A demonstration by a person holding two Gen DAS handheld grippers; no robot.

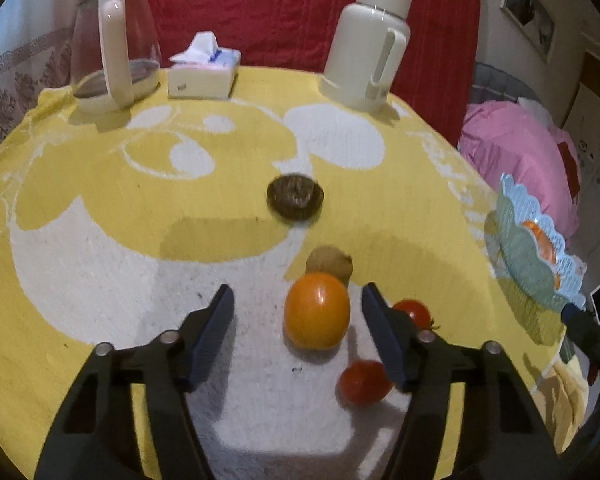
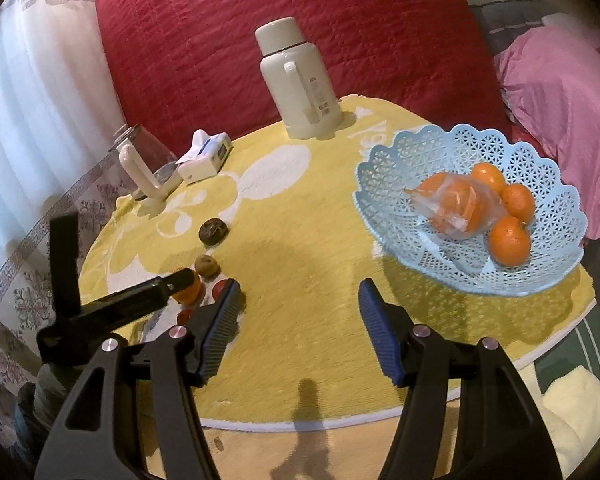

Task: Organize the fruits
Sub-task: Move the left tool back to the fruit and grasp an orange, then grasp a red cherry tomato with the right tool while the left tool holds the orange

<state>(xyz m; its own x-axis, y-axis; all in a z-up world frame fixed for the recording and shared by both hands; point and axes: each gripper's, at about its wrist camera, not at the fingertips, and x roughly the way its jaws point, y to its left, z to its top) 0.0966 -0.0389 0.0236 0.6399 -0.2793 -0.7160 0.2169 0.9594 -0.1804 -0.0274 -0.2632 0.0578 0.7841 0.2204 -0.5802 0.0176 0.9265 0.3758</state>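
Note:
An orange round fruit (image 1: 317,311) lies on the yellow-and-white cloth between the fingers of my left gripper (image 1: 298,291). The jaws stand open, with a gap on each side of the fruit. A brown kiwi-like fruit (image 1: 329,265) sits just behind it. Two red tomatoes (image 1: 412,312) (image 1: 364,382) lie by the right finger, and a dark round fruit (image 1: 295,199) rests farther back. My right gripper (image 2: 300,286) is open over bare cloth, left of a light blue lattice basket (image 2: 380,152). The basket holds three loose oranges (image 2: 508,240) and a bagged one (image 2: 452,204).
A cream thermos jug (image 1: 368,44), a tissue box (image 1: 204,72) and a glass kettle (image 1: 112,44) stand along the table's far edge before a red cover. A pink bundle (image 1: 516,152) lies beyond the right edge. The table's rounded front edge (image 2: 300,426) is close below my right gripper.

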